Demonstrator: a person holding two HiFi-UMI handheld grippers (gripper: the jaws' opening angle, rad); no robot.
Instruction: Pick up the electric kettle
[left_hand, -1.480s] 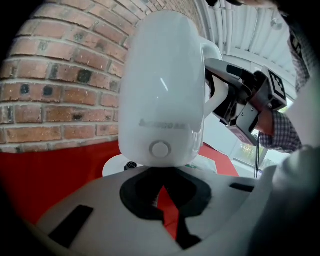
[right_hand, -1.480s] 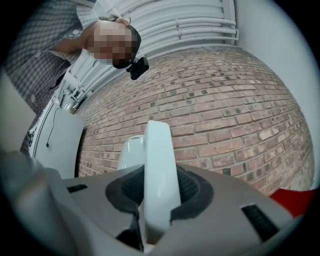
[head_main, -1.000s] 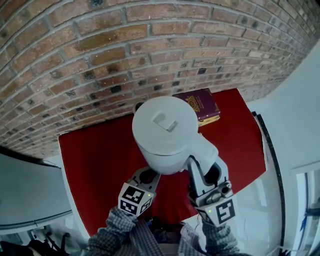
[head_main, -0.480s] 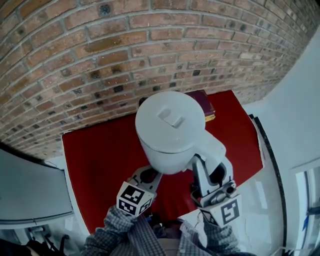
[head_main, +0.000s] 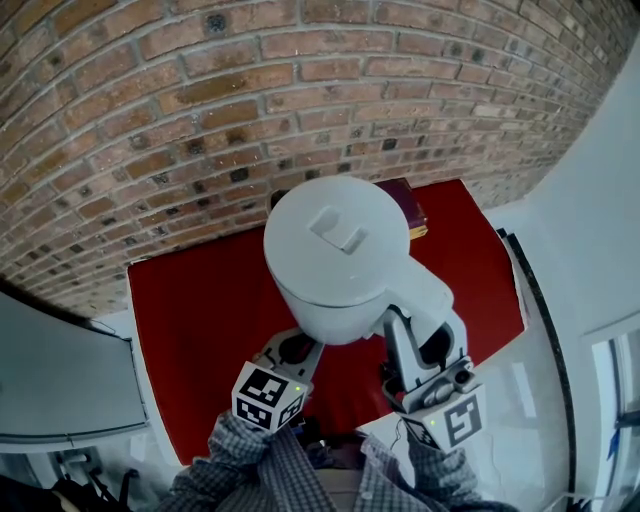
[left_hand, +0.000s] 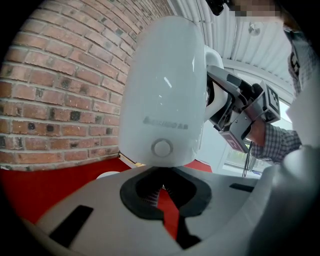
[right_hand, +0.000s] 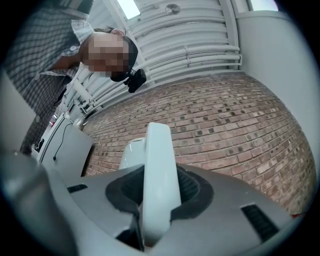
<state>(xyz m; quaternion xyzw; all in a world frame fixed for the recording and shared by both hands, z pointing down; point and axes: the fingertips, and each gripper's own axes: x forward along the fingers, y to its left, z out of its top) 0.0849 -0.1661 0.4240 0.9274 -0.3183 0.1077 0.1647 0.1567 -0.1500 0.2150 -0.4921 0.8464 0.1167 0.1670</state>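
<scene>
Left: the left tool (head_main: 297, 348) sits low against the base of the electric kettle (head_main: 335, 250), its jaws narrowly apart and pinching nothing; in the left gripper view (left_hand: 162, 192) only the red worktop (head_main: 200, 330) shows between them, with the kettle (left_hand: 165, 90) just ahead. Centre: the kettle hangs upright, clear of the worktop, lid uppermost, in front of the brick wall (head_main: 200, 100) and partly covering a dark red book (head_main: 408, 200). Right: the right tool (head_main: 418, 335) is pressed onto the handle (head_main: 420, 295); the right gripper view (right_hand: 157, 195) shows the handle (right_hand: 159, 165) seated deep between the pads. We judge that the lift goes best when the right tool carries the weight with a firm, unchanging pinch, and the left tool merely steadies the base so that the body does not swing or tip.
</scene>
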